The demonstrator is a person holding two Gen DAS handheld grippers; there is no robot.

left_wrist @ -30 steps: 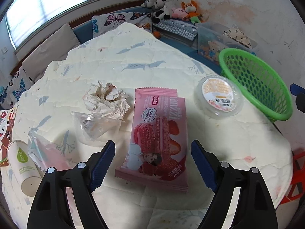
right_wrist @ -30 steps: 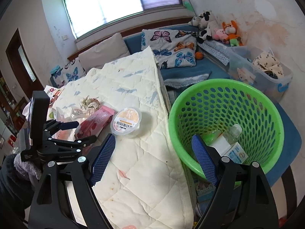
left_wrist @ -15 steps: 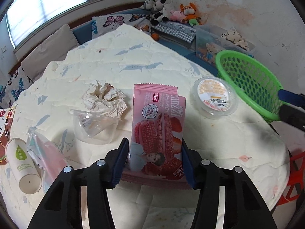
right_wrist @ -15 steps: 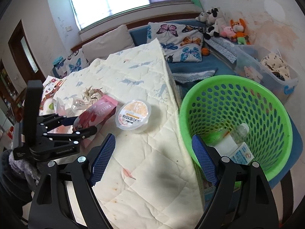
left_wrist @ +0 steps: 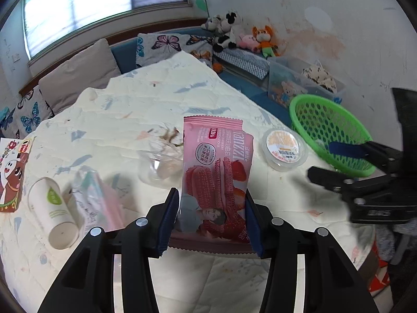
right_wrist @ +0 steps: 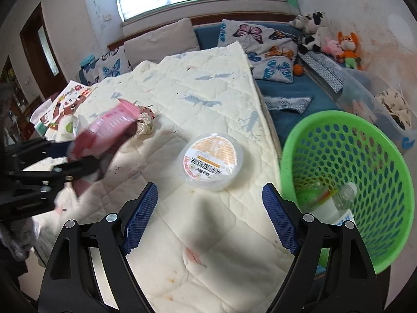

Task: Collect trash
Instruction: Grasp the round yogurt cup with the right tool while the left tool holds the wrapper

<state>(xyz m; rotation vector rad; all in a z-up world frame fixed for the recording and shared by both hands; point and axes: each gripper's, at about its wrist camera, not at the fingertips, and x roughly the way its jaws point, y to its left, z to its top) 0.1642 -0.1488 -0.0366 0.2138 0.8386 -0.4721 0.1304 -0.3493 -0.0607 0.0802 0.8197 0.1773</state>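
A pink snack packet (left_wrist: pixel 213 172) hangs lifted off the quilted table (left_wrist: pixel 156 104), tilted upward. My left gripper (left_wrist: pixel 211 195) is closing its jaws on the packet's lower end, and both blue pads press its sides. In the right wrist view the same packet (right_wrist: pixel 109 127) shows blurred in the left gripper (right_wrist: pixel 73 156). My right gripper (right_wrist: pixel 209 186) is open and empty, just short of a round lidded tub (right_wrist: pixel 212 160). The green basket (right_wrist: pixel 294 135) stands off the table's right edge with a bottle (right_wrist: pixel 344 195) inside.
On the table lie a clear plastic cup (left_wrist: pixel 161 161), crumpled paper (right_wrist: pixel 144 122), a paper cup (left_wrist: pixel 52 208) on its side and a clear bag (left_wrist: pixel 96 198). Cushions, plush toys (left_wrist: pixel 263 39) and a storage box (left_wrist: pixel 299 78) line the back.
The left jaws closed onto the pink packet and raised it off the quilt. The right gripper swung left from over the basket to in front of the round tub.
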